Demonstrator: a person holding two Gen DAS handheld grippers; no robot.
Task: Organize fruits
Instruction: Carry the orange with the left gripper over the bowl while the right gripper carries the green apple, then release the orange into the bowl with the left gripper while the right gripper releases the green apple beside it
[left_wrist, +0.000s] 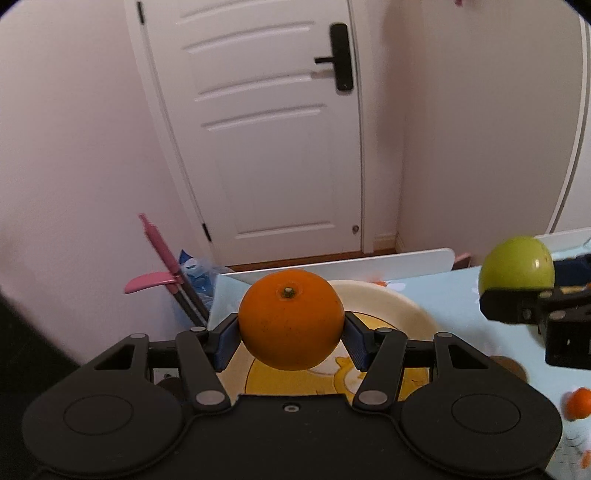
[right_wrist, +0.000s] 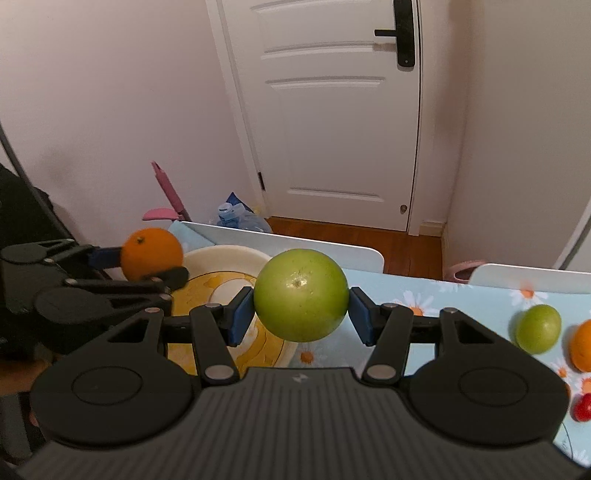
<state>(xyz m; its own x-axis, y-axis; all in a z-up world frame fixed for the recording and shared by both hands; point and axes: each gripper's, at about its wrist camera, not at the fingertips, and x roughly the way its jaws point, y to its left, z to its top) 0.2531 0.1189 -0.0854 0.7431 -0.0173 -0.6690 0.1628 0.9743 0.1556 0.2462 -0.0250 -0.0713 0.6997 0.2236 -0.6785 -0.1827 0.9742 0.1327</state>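
My left gripper (left_wrist: 291, 325) is shut on an orange (left_wrist: 291, 319) and holds it in the air above a cream plate (left_wrist: 399, 299) with a yellow duck print. My right gripper (right_wrist: 301, 310) is shut on a green apple (right_wrist: 301, 294) and holds it above the table, just right of the plate (right_wrist: 229, 254). In the left wrist view the apple (left_wrist: 516, 263) shows at the right. In the right wrist view the orange (right_wrist: 151, 253) shows at the left, over the plate's far left rim.
On the blue daisy tablecloth (right_wrist: 461, 295) to the right lie a second green apple (right_wrist: 538, 328), another orange (right_wrist: 583, 345) and a small red fruit (right_wrist: 583, 408). White chair backs (right_wrist: 295, 240) stand past the table's far edge. A white door (right_wrist: 332, 110) is behind.
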